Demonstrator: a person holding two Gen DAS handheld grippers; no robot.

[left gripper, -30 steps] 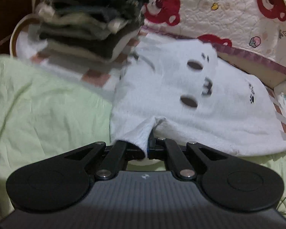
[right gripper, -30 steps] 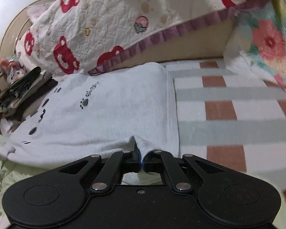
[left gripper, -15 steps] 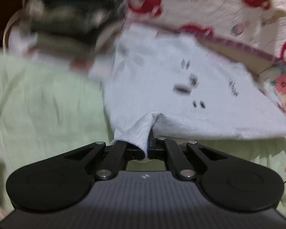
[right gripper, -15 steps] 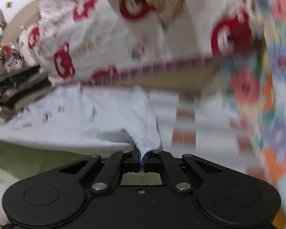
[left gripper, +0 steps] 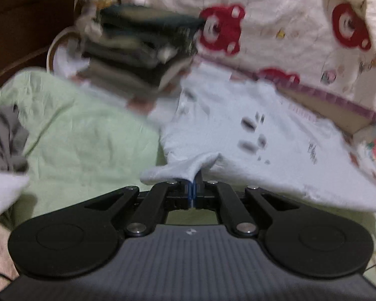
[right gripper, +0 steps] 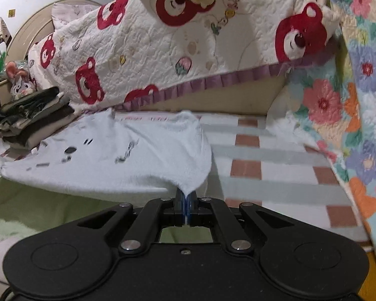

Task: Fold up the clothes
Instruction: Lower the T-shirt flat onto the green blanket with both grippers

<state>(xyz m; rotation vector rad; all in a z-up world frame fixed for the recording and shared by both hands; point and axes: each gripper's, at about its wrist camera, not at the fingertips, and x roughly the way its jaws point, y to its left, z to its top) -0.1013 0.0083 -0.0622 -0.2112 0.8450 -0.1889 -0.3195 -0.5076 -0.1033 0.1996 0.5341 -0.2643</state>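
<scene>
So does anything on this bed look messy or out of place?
Mostly the stack of dark folded clothes behind the fluffy white garment: its layers jut out unevenly and it leans. A crumpled grey cloth also lies loose on the pale green sheet.

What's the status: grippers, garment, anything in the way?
Left gripper and right gripper each shut on the white garment. Near edge lifted, far part on the bed. Folded stack close beside it, far left.
</scene>
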